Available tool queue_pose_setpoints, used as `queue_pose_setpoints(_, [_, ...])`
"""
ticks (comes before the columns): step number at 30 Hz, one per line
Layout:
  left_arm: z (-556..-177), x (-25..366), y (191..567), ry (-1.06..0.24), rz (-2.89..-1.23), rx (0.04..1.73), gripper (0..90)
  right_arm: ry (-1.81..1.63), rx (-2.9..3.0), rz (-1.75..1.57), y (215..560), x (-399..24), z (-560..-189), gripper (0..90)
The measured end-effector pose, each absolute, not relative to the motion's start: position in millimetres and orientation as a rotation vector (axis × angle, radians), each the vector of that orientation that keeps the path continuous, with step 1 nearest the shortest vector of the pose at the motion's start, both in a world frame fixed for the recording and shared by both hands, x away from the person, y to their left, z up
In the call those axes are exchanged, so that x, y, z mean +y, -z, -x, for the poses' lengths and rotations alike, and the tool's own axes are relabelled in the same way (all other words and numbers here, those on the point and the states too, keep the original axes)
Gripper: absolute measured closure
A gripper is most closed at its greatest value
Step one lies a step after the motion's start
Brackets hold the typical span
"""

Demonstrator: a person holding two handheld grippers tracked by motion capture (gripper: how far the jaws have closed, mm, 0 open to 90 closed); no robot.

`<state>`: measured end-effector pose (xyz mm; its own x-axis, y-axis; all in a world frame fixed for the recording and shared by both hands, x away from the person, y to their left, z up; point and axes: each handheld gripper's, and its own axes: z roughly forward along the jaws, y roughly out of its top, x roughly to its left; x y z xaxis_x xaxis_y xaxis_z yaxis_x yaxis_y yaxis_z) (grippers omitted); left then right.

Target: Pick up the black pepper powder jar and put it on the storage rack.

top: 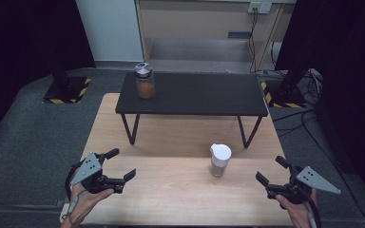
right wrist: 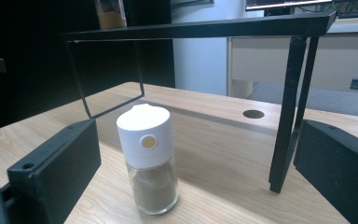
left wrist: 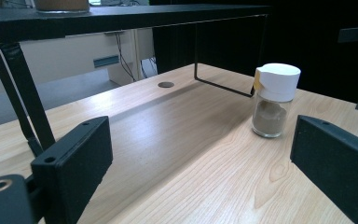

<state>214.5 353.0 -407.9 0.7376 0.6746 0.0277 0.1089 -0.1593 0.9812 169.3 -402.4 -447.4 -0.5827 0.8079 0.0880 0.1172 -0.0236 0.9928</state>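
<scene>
Shaker [top: 219, 160] stands upright on my worktop [top: 171, 190], between left gripper [top: 122, 165], jaws apart, and right gripper [top: 269, 171], jaws apart. Light, slippery glass I judge; I'd clamp below the white cap.

Overhead cam; two low, near shaker [top: 219, 160]

The table [top: 180, 199] is smooth pale wood-grain with a low sheen. The shelf [top: 195, 92] is matt black with thin black metal legs. The spice jar [top: 219, 160] is clear glossy glass under a smooth white plastic cap; the far jar [top: 144, 81] has a shiny metal lid.
</scene>
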Motion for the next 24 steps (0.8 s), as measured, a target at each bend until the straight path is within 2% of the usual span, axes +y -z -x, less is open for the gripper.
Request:
queue_pose_setpoints(12, [-213,354,409,-0.568,-1.677,0.643,4.1,-1.688,1.79,-0.938,437,-411,-178,1.4])
queue_pose_setpoints(24, [-213,354,409,-0.567,-1.677,0.65,4.0,-1.672,1.821,-0.895,402,-423,-176,1.7])
